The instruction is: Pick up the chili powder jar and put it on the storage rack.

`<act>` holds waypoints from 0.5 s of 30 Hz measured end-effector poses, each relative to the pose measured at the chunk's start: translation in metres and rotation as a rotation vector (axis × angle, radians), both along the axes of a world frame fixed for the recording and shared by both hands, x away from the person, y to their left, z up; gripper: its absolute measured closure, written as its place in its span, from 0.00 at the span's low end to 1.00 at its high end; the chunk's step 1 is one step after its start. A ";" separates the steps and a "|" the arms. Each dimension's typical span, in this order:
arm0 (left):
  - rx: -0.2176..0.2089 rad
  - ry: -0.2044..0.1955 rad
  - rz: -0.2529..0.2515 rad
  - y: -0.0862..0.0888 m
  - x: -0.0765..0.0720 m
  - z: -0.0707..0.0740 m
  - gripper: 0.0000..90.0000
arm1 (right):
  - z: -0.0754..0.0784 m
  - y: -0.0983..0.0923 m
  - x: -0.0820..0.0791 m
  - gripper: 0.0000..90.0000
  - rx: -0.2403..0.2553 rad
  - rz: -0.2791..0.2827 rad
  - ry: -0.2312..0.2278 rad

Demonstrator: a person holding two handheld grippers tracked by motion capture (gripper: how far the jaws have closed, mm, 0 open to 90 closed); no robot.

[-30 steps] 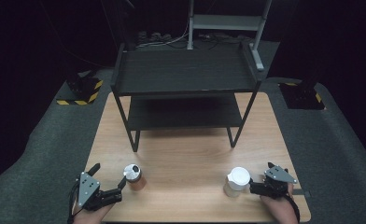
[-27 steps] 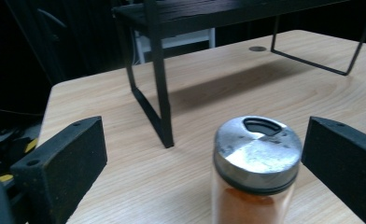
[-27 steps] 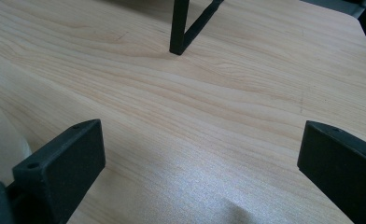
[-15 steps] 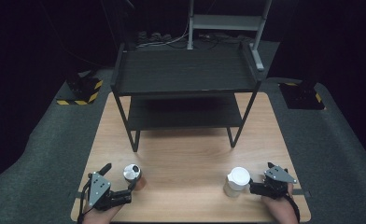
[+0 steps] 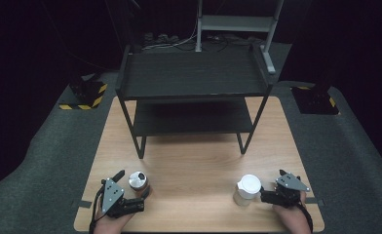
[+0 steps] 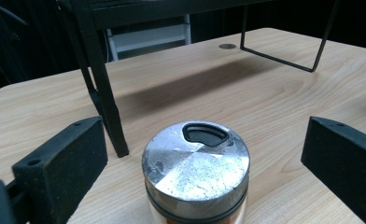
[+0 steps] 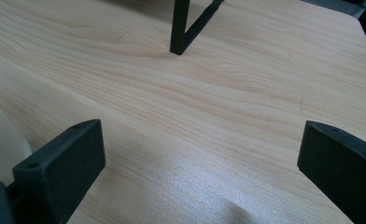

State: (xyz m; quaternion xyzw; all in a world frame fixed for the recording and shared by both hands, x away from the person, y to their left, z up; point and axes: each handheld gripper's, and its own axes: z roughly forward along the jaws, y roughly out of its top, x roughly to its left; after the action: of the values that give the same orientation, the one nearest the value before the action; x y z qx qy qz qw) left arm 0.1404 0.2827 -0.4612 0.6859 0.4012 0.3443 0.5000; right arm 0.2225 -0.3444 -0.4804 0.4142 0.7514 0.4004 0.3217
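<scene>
jar (image 6: pixel 196 175) base cropped, contents perhaps orange

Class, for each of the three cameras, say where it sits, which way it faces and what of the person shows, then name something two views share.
High view: above the person's side, looking forward and down on the table; forearms, left tool and right tool show.
Left gripper view: rides the left tool, facing the metal-lidded jar between its open jaws, shelf rack behind.
Right gripper view: rides the right tool, facing bare tabletop and a rack leg; jaws open.
Shared: the jar appears in the high and left gripper views.
</scene>
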 end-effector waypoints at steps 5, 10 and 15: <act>-0.008 0.011 0.001 0.000 0.004 -0.005 0.03 | 0.000 0.000 0.000 0.00 0.001 0.000 0.000; -0.034 0.029 0.001 0.003 0.007 -0.010 0.10 | 0.000 0.000 0.000 0.00 0.003 0.000 0.002; -0.040 0.024 -0.005 0.006 0.008 -0.013 0.16 | 0.000 -0.001 0.000 0.00 0.003 0.001 0.002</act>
State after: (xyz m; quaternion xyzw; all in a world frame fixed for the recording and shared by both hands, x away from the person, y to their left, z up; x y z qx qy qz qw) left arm 0.1481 0.2884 -0.4746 0.6806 0.4124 0.3269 0.5097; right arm 0.2228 -0.3450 -0.4803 0.4147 0.7512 0.4013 0.3204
